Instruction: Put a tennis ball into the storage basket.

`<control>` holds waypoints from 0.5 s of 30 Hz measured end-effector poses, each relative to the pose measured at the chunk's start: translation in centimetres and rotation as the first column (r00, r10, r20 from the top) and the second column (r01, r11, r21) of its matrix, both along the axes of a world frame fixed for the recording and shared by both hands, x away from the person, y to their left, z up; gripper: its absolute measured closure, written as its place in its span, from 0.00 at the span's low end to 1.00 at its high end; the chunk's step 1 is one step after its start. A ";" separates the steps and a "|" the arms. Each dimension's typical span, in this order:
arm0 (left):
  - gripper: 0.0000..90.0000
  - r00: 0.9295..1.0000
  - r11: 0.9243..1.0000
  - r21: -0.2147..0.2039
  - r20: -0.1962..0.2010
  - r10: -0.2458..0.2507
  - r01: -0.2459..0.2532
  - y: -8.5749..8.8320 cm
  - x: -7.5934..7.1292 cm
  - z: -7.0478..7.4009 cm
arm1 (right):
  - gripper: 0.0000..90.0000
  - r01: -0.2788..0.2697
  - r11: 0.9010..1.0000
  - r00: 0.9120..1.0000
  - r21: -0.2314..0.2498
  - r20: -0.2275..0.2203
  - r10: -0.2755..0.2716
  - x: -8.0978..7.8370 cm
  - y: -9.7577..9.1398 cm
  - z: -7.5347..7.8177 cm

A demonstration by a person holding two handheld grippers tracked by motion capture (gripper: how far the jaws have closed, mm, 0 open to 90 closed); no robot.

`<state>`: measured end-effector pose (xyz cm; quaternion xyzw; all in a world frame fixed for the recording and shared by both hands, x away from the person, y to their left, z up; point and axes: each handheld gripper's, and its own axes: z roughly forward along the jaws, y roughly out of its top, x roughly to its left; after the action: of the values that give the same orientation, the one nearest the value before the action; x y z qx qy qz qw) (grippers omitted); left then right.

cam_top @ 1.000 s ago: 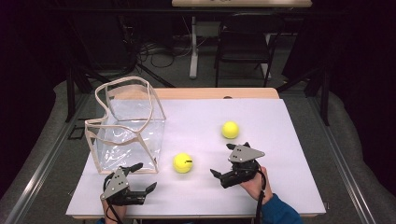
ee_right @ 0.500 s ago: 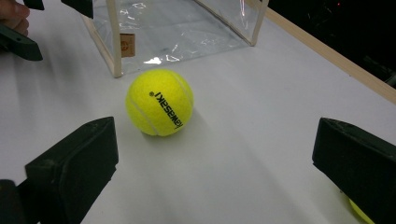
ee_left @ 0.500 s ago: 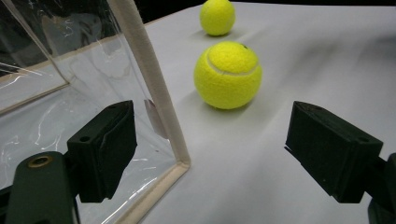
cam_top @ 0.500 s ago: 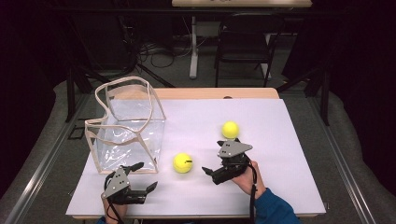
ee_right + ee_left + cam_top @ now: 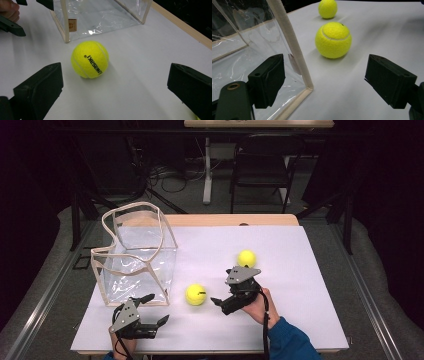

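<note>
On the white tabletop (image 5: 310, 285), your right claw (image 5: 224, 296) is wide open around nothing.
Its black jaws stand just beside the fuzzy yellow tennis ball (image 5: 195, 294), which lies near the clear plastic bag (image 5: 135, 255) with beige trim. Your left claw (image 5: 152, 310) is also open and empty. Since a second ago your right claw moved closer to the ball.

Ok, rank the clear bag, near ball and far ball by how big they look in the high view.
1. Clear bag, much the largest.
2. Near ball and far ball: near one looks slightly bigger, but it is closer to the camera, so I won't rank them.
</note>
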<state>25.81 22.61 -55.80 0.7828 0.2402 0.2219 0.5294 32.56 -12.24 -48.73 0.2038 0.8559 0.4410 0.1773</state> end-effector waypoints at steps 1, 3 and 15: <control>0.18 1.000 1.000 0.000 0.000 0.000 0.000 0.0 0.0 0.0 | 0.00 -0.002 1.000 1.000 -0.002 -0.002 0.002 0.1 0.2 0.0; 0.18 1.000 1.000 -0.001 -0.001 0.002 -0.002 0.0 0.0 0.0 | 0.00 -0.008 1.000 1.000 -0.002 -0.005 0.008 0.3 0.5 0.1; 0.18 1.000 1.000 0.005 -0.001 -0.002 0.002 0.0 0.0 0.0 | 0.00 -0.045 0.999 0.999 -0.031 -0.031 0.044 1.1 2.2 -0.1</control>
<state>25.84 22.59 -55.79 0.7847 0.2390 0.2214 0.5275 33.66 -10.00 -48.79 0.1886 0.8697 0.4279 0.1579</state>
